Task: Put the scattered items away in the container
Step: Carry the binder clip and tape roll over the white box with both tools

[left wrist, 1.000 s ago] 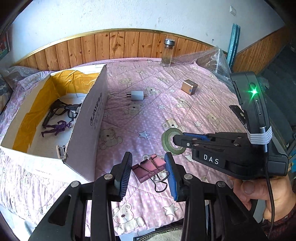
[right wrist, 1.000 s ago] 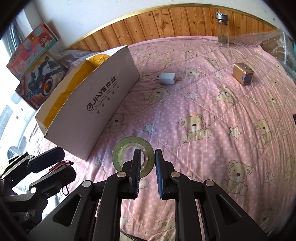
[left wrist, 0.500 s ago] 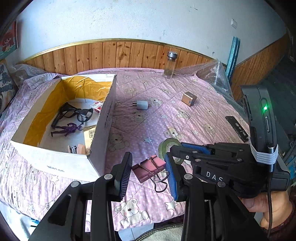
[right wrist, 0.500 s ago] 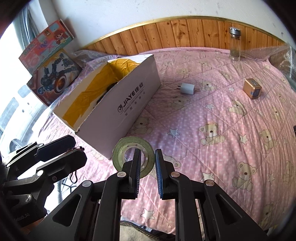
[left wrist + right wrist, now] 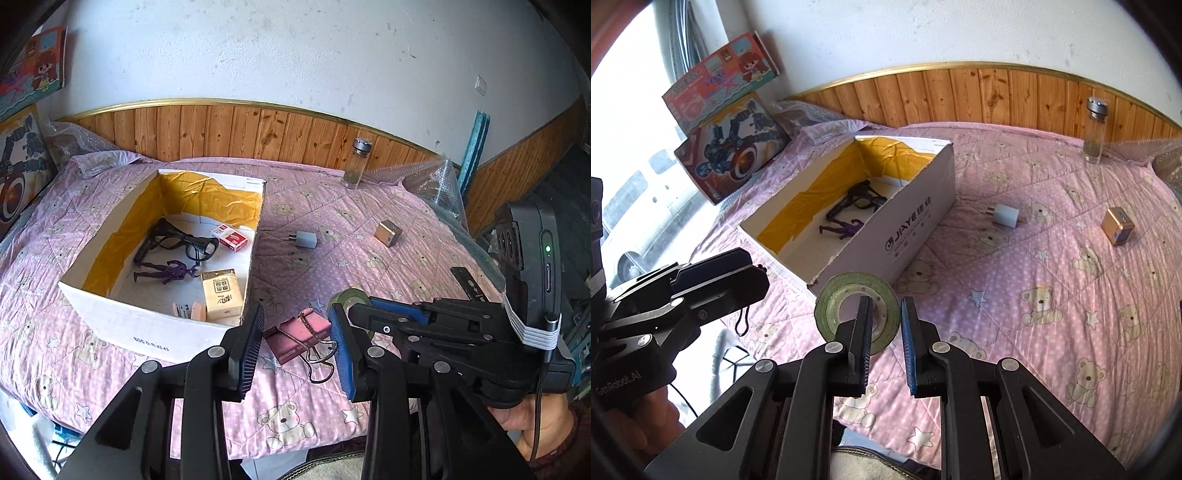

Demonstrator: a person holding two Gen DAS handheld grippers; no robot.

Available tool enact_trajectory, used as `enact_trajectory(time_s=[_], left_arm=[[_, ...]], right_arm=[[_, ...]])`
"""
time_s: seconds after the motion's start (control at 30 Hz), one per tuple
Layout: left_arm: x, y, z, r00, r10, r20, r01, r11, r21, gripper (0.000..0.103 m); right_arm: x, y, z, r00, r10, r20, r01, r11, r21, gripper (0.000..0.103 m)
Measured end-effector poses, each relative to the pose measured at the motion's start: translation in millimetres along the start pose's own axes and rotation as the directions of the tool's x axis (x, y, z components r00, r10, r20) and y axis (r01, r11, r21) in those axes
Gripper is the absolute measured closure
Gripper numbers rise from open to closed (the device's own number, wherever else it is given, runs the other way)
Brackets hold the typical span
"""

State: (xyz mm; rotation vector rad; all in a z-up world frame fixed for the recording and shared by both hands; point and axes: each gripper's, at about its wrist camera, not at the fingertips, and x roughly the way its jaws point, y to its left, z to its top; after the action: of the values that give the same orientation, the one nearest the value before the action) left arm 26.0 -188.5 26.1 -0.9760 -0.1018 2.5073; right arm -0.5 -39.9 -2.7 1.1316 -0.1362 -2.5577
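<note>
- Right tongs (image 5: pixel 884 332) narrowed onto the green tape roll (image 5: pixel 857 308), one finger through the hole and one outside the ring; roll lifted clear of the bed (image 5: pixel 1052 258), just short of the near corner of the cardboard box (image 5: pixel 916 221).
- Left tongs (image 5: pixel 295 345) pinching the pink binder clip (image 5: pixel 297 334) between the pads, wire handles dangling; held in the air off the box's near right corner.
- Already in the box (image 5: pixel 122 317): black glasses (image 5: pixel 177 240), purple figurine (image 5: pixel 162 271), red-and-white packet (image 5: pixel 229 236), beige packet (image 5: pixel 221 291), plus a couple of small bits by the near wall, too small to name.
- Still out on the bed: white charger plug (image 5: pixel 1006 216) near the box's right wall, gold cube (image 5: pixel 1117 225) further toward the right edge, glass bottle (image 5: pixel 1095 129) upright at the far edge by the wood panelling, dark flat bar (image 5: pixel 471 284) at the right edge.
- Judged roughly halfway: two items in hand and due over the box rim next, about four left to fetch, if the bottle counts as clutter.
- Likely snag: loose clip handles catching on the box wall during the drop.
</note>
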Motion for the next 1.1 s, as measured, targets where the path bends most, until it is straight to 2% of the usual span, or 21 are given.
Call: enact_trajectory(time_s=[0.57, 1.1], left_arm=[[-25, 46, 28, 0.995, 0.064, 0.075, -0.059, 0.997, -0.058, 0.066], [-23, 84, 60, 0.987, 0.128, 0.095, -0.119, 0.989, -0.091, 0.066]], right_arm=[[-8, 38, 50, 0.998, 0.057, 0.041, -0.05, 0.988, -0.147, 0.087], [5, 55, 109, 0.994, 0.088, 0.059, -0.072, 0.969, -0.237, 0.087]])
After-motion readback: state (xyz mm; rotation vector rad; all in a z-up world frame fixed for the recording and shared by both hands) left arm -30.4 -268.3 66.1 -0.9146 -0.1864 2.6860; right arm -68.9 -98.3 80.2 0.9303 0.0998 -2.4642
